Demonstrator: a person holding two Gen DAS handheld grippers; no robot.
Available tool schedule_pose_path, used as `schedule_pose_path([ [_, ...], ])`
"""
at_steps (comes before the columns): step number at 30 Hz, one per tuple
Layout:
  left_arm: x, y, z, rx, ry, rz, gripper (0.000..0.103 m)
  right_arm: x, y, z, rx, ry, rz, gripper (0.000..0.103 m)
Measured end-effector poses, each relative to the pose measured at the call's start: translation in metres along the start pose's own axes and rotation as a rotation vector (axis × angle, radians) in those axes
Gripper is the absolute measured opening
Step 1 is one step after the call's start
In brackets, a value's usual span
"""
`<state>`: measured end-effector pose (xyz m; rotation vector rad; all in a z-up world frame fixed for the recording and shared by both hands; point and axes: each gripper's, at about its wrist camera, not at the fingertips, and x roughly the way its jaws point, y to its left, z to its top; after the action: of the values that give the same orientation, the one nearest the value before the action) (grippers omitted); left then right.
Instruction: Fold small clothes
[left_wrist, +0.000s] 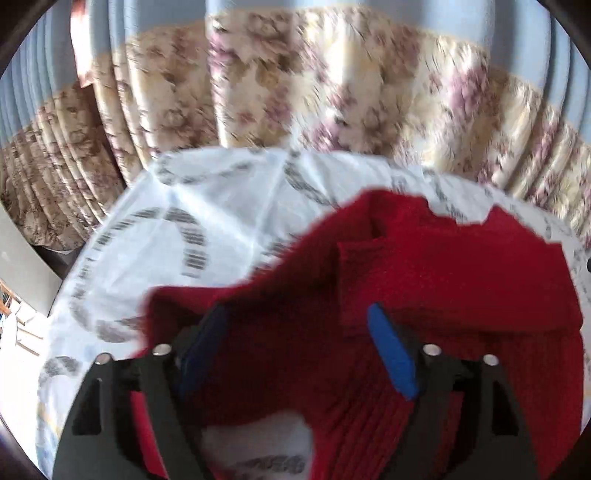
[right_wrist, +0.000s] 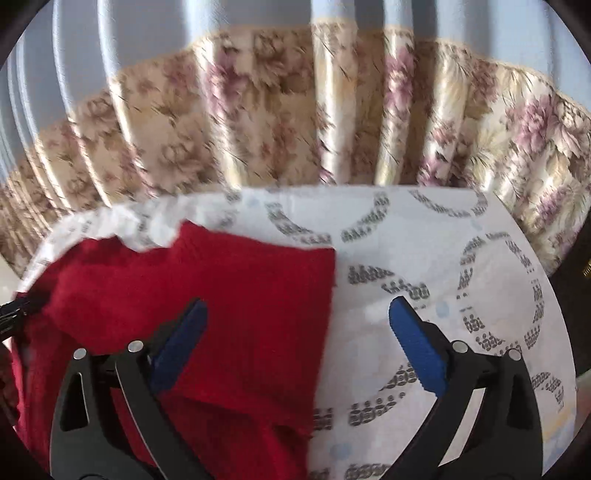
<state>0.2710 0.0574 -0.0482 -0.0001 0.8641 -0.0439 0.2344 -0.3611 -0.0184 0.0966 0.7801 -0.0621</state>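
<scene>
A red knitted garment (left_wrist: 424, 280) lies partly folded on a white sheet with grey ring patterns (left_wrist: 192, 206). My left gripper (left_wrist: 295, 317) is open just above the garment's near part, with red fabric between and under its blue pads (left_wrist: 391, 354). In the right wrist view the garment (right_wrist: 229, 288) covers the left half of the sheet (right_wrist: 461, 288). My right gripper (right_wrist: 295, 317) is open over the garment's right edge, its left finger above red fabric and its right finger above bare sheet.
A floral curtain (left_wrist: 314, 92) hangs close behind the table's far edge and also shows in the right wrist view (right_wrist: 295, 122). Part of the left gripper (right_wrist: 11, 314) shows at the left edge of the right wrist view.
</scene>
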Motion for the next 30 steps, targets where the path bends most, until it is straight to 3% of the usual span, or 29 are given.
schedule_pose_path([
  [4,-0.034,0.021,-0.008,-0.010,-0.048,0.068,0.090,-0.019,0.012,0.008,-0.032,-0.036,0.015,0.100],
  [9,-0.056,0.037,-0.047,0.034,-0.022,0.156,0.090,-0.031,0.020,0.008,-0.036,-0.041,0.058,0.100],
  [13,-0.056,0.045,-0.081,-0.013,0.048,0.115,0.090,-0.041,0.023,0.010,-0.041,-0.052,0.081,0.100],
  [15,-0.057,0.042,-0.094,-0.010,0.069,0.129,0.090,-0.047,0.025,0.011,-0.043,-0.061,0.094,0.100],
  [25,-0.059,0.036,-0.134,0.022,0.083,0.150,0.092,-0.054,0.025,0.012,-0.030,-0.063,0.134,0.100],
  [26,-0.059,0.040,-0.134,-0.006,0.087,0.135,0.089,-0.055,0.025,0.012,-0.030,-0.063,0.134,0.100],
  [28,-0.060,0.046,-0.132,-0.031,0.079,0.126,0.072,-0.055,0.025,0.012,-0.026,-0.066,0.137,0.100],
  [30,-0.062,0.050,-0.127,-0.029,0.072,0.133,0.040,-0.055,0.024,0.012,-0.020,-0.065,0.145,0.100],
])
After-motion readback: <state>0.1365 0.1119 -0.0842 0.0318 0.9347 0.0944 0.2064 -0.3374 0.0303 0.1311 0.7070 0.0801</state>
